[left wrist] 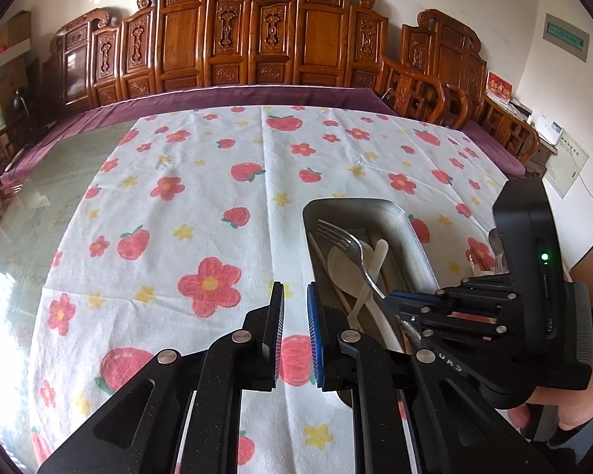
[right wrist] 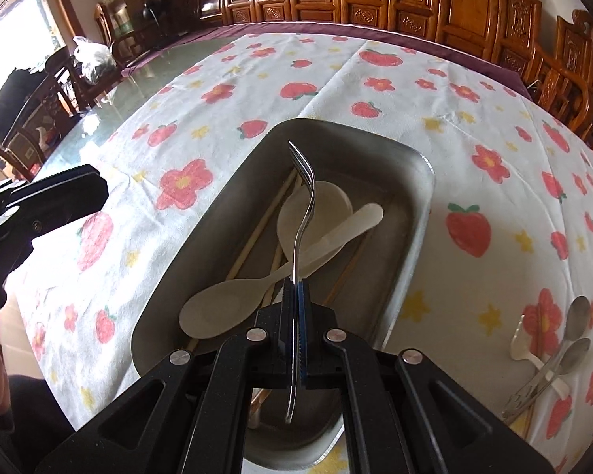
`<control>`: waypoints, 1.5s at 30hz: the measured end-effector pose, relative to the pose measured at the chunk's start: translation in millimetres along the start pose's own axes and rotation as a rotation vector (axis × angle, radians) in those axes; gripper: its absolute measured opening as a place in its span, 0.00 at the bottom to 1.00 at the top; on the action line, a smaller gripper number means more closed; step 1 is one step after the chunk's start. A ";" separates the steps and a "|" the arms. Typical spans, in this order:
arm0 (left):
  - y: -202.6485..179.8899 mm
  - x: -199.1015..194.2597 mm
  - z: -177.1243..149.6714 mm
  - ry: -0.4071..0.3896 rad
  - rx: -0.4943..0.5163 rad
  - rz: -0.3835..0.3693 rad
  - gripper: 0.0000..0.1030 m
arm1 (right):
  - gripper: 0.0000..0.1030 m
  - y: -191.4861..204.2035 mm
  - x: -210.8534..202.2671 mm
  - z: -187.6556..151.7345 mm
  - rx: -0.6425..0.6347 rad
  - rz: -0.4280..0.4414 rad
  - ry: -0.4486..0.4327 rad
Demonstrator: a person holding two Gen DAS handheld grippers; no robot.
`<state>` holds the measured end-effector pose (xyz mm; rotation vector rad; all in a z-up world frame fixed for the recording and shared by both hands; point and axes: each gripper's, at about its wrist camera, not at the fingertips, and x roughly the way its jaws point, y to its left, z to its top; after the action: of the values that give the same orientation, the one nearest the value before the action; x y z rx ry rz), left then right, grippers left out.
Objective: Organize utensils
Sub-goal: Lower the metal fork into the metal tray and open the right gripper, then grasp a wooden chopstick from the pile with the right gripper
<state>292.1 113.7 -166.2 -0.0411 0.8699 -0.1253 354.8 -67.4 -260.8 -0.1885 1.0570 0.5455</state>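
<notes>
My right gripper (right wrist: 295,288) is shut on a metal fork (right wrist: 304,197) and holds it over a metal tray (right wrist: 417,213), tines pointing away. The tray holds two pale rice paddles (right wrist: 225,304) and several wooden chopsticks (right wrist: 257,229). In the left wrist view the fork (left wrist: 348,245) and the tray (left wrist: 415,233) sit right of my left gripper (left wrist: 295,296), which is open and empty above the cloth. The right gripper (left wrist: 411,308) shows there at the tray's near end.
Two metal spoons (right wrist: 573,339) and a pale utensil lie on the cloth right of the tray. A flower-and-strawberry tablecloth (left wrist: 201,197) covers a glass table. Carved wooden chairs (left wrist: 257,39) line the far side.
</notes>
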 end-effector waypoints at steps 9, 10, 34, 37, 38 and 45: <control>3.0 -1.3 1.0 -0.006 -0.011 0.014 0.11 | 0.06 7.6 2.3 -3.5 0.020 0.086 -0.002; 3.4 -1.3 1.1 -0.006 -0.011 0.016 0.11 | 0.06 7.3 1.5 -3.9 0.021 0.094 -0.004; -103.3 4.7 -4.8 -0.048 0.124 -0.122 0.12 | 0.25 -140.9 -121.5 -113.1 0.080 -0.185 -0.154; -120.4 11.5 -10.9 -0.029 0.162 -0.131 0.12 | 0.25 -158.6 -111.1 -131.1 0.111 -0.202 -0.117; -126.6 14.0 -13.8 -0.021 0.173 -0.135 0.12 | 0.25 -164.3 -105.4 -136.8 0.123 -0.203 -0.101; -147.2 26.8 -26.8 0.020 0.219 -0.152 0.12 | 0.25 -172.4 -71.8 -147.9 0.133 -0.215 -0.031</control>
<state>275.1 -35.3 -191.0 0.0996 0.8689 -0.3630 301.6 -297.8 -289.9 -0.1736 1.0250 0.2822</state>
